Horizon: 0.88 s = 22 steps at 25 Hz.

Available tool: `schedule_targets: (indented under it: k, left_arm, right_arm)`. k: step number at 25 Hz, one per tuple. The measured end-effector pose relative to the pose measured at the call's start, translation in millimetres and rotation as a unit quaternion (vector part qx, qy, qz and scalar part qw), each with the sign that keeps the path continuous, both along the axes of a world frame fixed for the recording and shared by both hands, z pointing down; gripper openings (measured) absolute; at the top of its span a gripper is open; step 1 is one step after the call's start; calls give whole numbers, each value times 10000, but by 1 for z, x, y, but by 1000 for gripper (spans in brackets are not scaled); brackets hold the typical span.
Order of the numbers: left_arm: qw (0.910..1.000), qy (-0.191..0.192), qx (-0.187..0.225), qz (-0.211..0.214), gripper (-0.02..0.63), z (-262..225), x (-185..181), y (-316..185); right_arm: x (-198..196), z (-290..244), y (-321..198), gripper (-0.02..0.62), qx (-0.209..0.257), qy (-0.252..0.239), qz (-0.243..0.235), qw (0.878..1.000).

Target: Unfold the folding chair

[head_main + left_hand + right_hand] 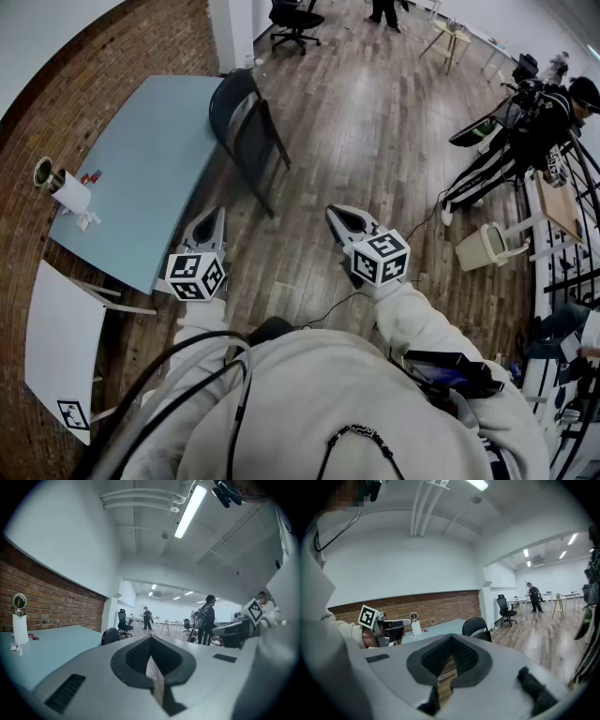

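We log the blue table (141, 159) at left, a paper roll (71, 192) near its edge. Our left gripper (215, 216): jaws fully together, nothing held. The folding chair (246, 127) stands folded, apparently leaning on the table's right edge, well ahead of both grippers. Our right gripper (337, 216): jaws closed, empty. Risks we judge: nudging the leaning frame slides it flat onto the floor (375, 141); tugging with one gripper drags the chair instead of opening it.
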<state>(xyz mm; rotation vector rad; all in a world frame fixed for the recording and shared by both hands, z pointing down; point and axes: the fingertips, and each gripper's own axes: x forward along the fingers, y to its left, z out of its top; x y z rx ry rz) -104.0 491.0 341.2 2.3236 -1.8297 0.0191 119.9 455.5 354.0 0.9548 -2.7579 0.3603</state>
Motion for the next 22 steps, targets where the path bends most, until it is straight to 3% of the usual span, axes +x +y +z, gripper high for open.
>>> schedule_targets:
  k: [8, 15, 19, 22]
  left_arm:
    - [9994, -228, 86, 248, 5, -4, 23, -41]
    - [9971, -328, 425, 533, 5, -19, 38, -105]
    - [9962, -308, 528, 620, 5, -17, 29, -156]
    - [9966, -254, 431, 657, 3, -1, -2, -206]
  right_arm:
    - [7, 9, -32, 6, 39, -75, -29, 10000]
    - [-9, 20, -91, 6, 80, -14, -124, 9999]
    - [-22, 26, -143, 6, 64, -3, -153, 9999]
    - [-46, 39, -195, 6, -1, 54, -116, 9999]
